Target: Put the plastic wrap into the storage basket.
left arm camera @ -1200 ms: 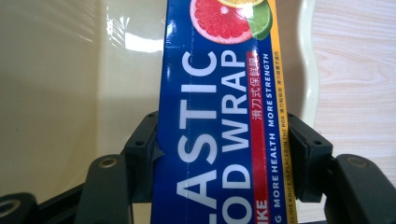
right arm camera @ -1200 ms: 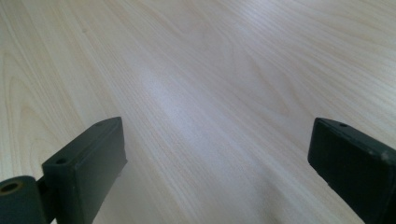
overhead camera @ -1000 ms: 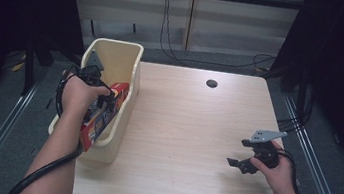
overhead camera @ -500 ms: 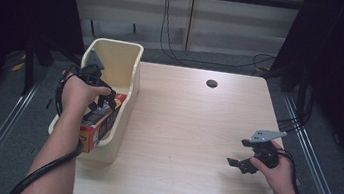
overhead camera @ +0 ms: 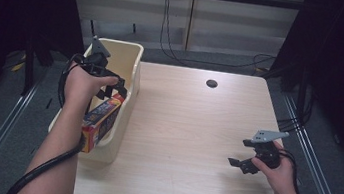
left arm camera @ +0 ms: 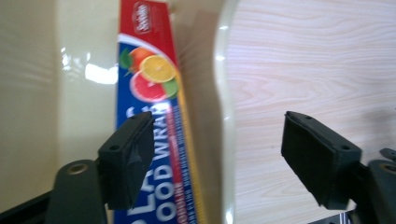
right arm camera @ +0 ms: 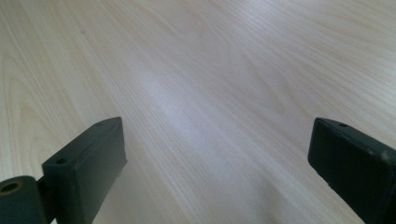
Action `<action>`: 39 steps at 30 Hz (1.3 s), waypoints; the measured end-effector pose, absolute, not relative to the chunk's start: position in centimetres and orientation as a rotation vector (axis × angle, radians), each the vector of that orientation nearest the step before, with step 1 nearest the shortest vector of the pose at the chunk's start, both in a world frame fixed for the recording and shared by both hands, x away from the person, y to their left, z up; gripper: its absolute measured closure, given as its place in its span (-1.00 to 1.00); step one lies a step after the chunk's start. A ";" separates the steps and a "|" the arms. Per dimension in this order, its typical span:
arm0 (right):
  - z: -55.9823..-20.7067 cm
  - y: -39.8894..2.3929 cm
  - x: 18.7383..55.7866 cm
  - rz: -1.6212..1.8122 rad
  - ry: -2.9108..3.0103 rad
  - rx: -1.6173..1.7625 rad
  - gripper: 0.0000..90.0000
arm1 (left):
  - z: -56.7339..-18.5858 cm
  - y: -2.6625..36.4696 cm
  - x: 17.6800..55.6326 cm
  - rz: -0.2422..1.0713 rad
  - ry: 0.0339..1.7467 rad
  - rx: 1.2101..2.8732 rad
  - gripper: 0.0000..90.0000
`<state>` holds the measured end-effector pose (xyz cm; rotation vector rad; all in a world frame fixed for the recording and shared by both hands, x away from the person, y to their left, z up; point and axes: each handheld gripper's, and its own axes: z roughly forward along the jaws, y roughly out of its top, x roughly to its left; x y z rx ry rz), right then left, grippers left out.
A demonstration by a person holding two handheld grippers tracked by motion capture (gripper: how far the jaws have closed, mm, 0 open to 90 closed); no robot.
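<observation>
Opening my left claw (left arm camera: 224,163) over the wrap box (overhead camera: 100,120) leaning in the bin (overhead camera: 132,56) — jaws just parted, nothing gripped — I might snag it lifting; right claw (overhead camera: 241,165) wide, idle.

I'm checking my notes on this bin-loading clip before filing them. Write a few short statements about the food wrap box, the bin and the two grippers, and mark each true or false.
1. The food wrap box lies inside the cream bin. True.
2. The left gripper is clamped on the box. False: its jaws have just been opening and stand apart, clear of it.
3. The right gripper holds a cup. False: its jaws are open over bare table.
4. The bin stands at the table's left edge in the high view. True.
</observation>
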<state>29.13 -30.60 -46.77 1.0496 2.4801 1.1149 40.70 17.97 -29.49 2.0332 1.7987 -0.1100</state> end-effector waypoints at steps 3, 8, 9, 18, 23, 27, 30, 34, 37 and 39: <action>-46.8 -30.6 29.1 1.116 2.483 1.047 -0.91 | -29.3 17.4 40.7 -0.119 1.765 2.023 -0.53; -46.7 -30.7 29.1 1.115 2.477 1.041 -0.91 | -28.8 16.3 40.7 -0.112 1.719 2.025 -0.62; -46.7 -30.7 29.1 1.114 2.475 1.043 -0.91 | -28.8 16.1 40.8 -0.116 1.716 2.019 -0.64; -46.7 -30.6 29.0 1.116 2.479 1.044 -0.91 | -28.8 14.6 40.9 -0.095 1.633 2.042 -0.78; -46.7 -30.6 29.0 1.116 2.479 1.045 -0.91 | -28.7 13.9 40.8 -0.086 1.601 2.044 -0.85; -46.8 -30.5 29.0 1.120 2.481 1.040 -0.91 | -28.7 13.3 40.6 -0.077 1.536 2.066 -0.89; -46.8 -30.4 29.0 1.115 2.484 1.037 -0.91 | -28.7 12.8 40.6 -0.070 1.504 2.085 -0.89; -46.8 -30.5 29.0 1.125 2.482 1.036 -0.91 | -29.1 12.0 40.4 -0.097 1.464 2.096 -0.89; -46.8 -30.5 29.0 1.113 2.482 1.039 -0.91 | -29.5 11.2 40.3 -0.100 1.432 2.113 -0.89; -46.8 -30.5 29.0 1.112 2.484 1.032 -0.91 | -29.6 10.7 40.3 -0.109 1.420 2.125 -0.89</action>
